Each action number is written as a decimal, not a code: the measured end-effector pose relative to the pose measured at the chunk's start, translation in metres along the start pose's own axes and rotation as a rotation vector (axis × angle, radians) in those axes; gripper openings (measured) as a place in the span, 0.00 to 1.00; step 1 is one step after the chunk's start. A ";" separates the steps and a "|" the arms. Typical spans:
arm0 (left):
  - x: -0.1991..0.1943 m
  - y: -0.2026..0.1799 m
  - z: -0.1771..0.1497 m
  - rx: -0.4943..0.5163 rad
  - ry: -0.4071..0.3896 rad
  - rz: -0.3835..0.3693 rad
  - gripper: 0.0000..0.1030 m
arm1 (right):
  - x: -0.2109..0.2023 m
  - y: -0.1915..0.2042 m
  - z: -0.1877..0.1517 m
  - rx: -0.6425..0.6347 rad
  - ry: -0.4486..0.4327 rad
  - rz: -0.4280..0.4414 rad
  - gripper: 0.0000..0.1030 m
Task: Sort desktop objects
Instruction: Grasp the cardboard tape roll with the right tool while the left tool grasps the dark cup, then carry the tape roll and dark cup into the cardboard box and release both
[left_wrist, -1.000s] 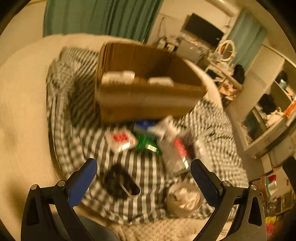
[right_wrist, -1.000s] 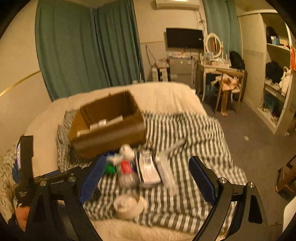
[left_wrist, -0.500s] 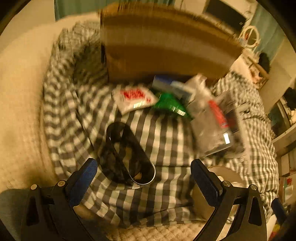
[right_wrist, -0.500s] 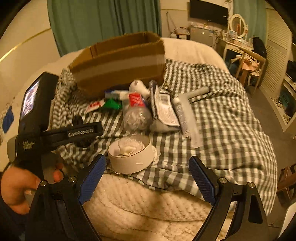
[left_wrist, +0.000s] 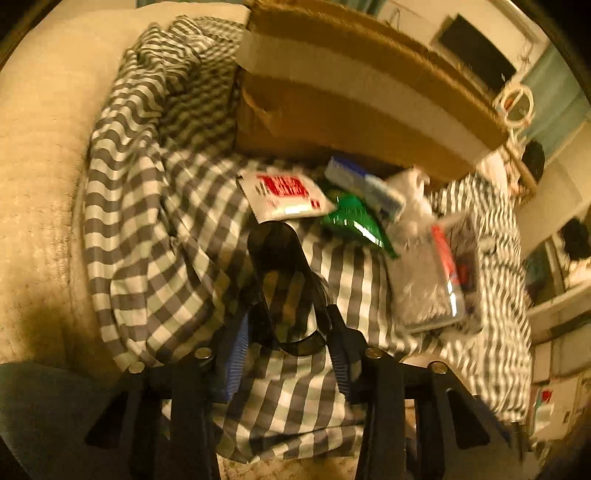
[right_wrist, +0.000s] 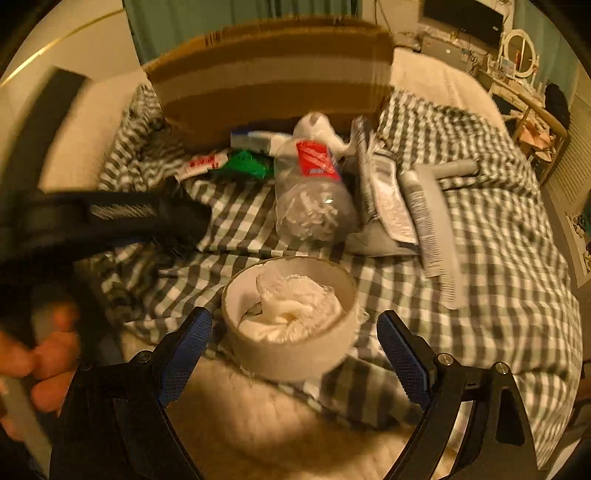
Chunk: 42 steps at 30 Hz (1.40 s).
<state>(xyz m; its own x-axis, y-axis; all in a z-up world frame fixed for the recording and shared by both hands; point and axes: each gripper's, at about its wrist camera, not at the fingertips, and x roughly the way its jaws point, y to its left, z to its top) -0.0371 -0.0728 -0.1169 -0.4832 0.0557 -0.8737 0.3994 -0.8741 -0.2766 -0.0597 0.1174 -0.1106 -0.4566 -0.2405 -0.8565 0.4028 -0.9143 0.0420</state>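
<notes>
So the left tool (left_wrist: 286, 352) has its blue pads closed in on the near end of a dark see-through band (left_wrist: 282, 273) lying on the checked cloth (left_wrist: 177, 236) over the bed; looks like a grab in progress. The right tool (right_wrist: 293, 341) is spread wide, holding nothing, with the white paper bowl (right_wrist: 291, 321) of crumpled tissue sitting between its tips. Both look like pickups bound for the cardboard box (right_wrist: 269, 85) just behind the pile. Next I'd guess: lift the band clear, squeeze the bowl gently so it doesn't crush.
</notes>
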 end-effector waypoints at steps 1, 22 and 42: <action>0.000 0.003 0.001 -0.012 0.003 -0.015 0.38 | 0.005 0.001 0.001 -0.002 0.010 0.005 0.88; -0.047 -0.034 -0.013 0.183 -0.121 -0.234 0.28 | -0.091 -0.029 -0.007 0.220 -0.232 0.021 0.77; -0.103 -0.043 0.003 0.304 -0.283 -0.194 0.28 | -0.125 -0.019 0.021 0.136 -0.310 -0.009 0.77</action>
<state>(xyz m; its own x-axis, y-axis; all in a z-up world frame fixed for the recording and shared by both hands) -0.0068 -0.0422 -0.0133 -0.7373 0.1351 -0.6619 0.0544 -0.9647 -0.2576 -0.0270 0.1578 0.0060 -0.6879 -0.3007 -0.6606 0.2974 -0.9470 0.1214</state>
